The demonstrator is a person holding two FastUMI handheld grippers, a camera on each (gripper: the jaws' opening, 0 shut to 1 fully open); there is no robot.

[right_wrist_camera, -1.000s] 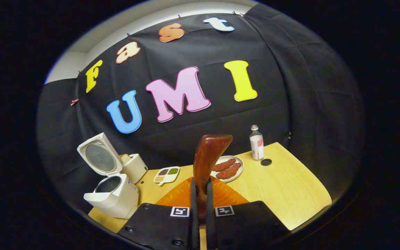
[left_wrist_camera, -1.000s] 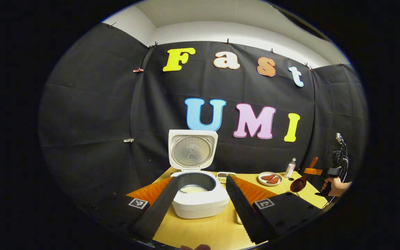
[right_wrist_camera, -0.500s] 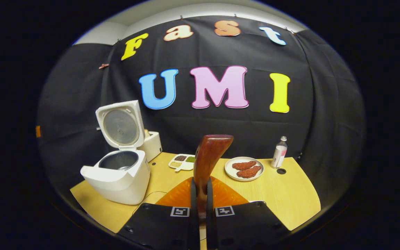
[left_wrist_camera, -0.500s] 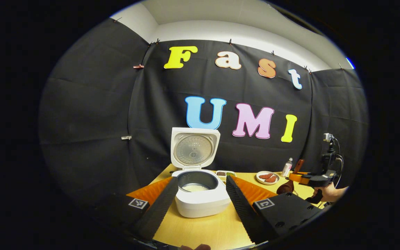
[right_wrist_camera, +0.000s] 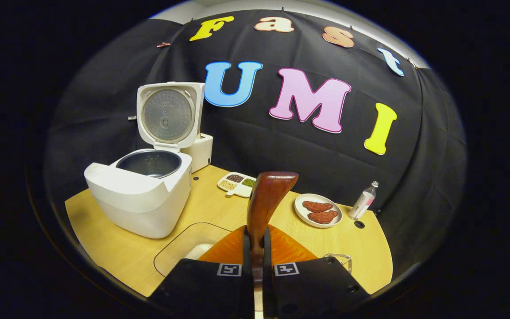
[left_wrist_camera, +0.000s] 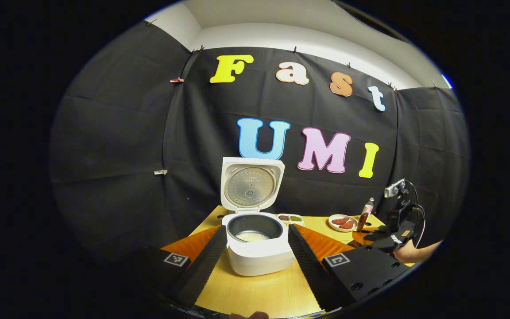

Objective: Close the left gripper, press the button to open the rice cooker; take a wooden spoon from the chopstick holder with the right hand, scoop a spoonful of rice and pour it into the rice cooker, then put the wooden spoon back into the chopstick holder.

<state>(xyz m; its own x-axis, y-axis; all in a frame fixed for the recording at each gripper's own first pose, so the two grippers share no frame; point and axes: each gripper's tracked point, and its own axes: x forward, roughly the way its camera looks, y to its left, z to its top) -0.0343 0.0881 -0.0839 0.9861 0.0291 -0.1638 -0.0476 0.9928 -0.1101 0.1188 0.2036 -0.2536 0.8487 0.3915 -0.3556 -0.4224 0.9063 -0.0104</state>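
The right gripper (right_wrist_camera: 255,248) pinched the reddish-brown wooden spoon (right_wrist_camera: 264,199); the left gripper (left_wrist_camera: 255,254) (fingers spread) faced the open white rice cooker (left_wrist_camera: 257,252).

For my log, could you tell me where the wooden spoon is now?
In the right gripper view, the wooden spoon stands clamped in the right hand-held gripper.

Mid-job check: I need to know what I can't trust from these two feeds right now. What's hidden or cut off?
- Dark wooden spoon, right gripper view: bowl end hidden below the right gripper.
- Clear rice container, right gripper view: mostly covered by that gripper's body.
- White rice cooker, left gripper view: front button not discernible.
- Divided grain dish, left gripper view: contents too small.
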